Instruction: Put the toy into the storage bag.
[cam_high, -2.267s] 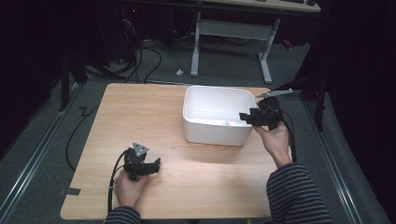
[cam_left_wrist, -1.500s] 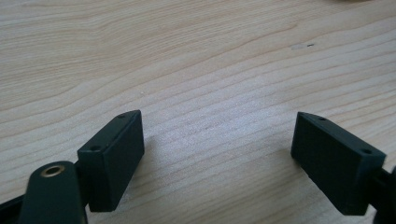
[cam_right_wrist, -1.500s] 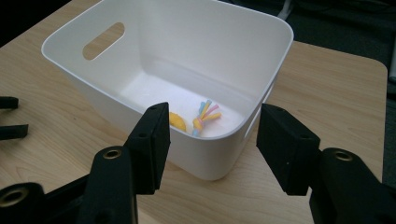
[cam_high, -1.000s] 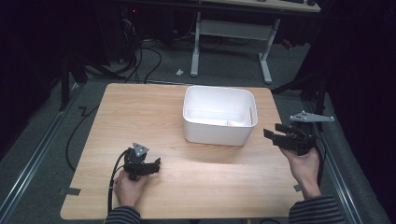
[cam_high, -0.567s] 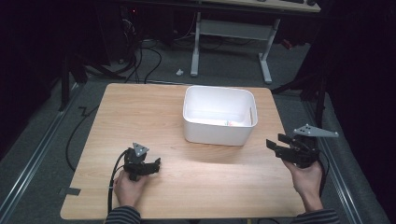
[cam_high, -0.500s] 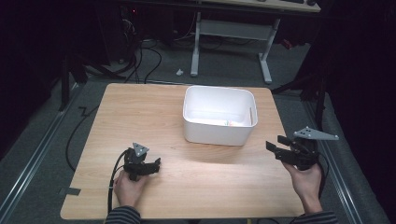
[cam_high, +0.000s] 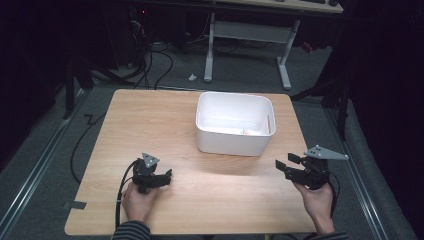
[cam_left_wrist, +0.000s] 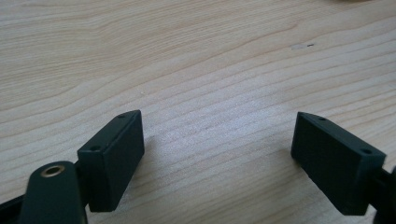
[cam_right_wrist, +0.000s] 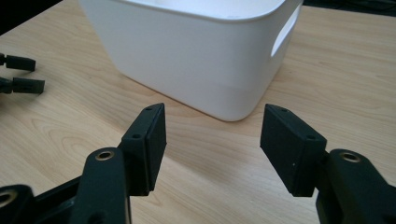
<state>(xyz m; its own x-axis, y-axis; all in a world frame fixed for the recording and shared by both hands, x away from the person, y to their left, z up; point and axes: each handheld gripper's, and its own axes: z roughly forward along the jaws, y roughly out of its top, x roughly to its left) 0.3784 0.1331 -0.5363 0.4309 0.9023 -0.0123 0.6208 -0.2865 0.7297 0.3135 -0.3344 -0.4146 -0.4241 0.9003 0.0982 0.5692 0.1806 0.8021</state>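
The wooden desk (cam_high: 150, 125) stands on grey carpet in a dark room, with cables on the floor and a white-legged frame behind it. A white tub (cam_high: 233, 124) sits toward the far right of the desk, with something small and pale inside that I cannot make out. The right claw (cam_high: 283, 166) hangs near the tub's front right corner, its jaws having just been opening with nothing between them; the left claw (cam_high: 167, 176) rests open and empty on the desk. This looks like a pause between steps; next, probably, comes another reach toward the tub.
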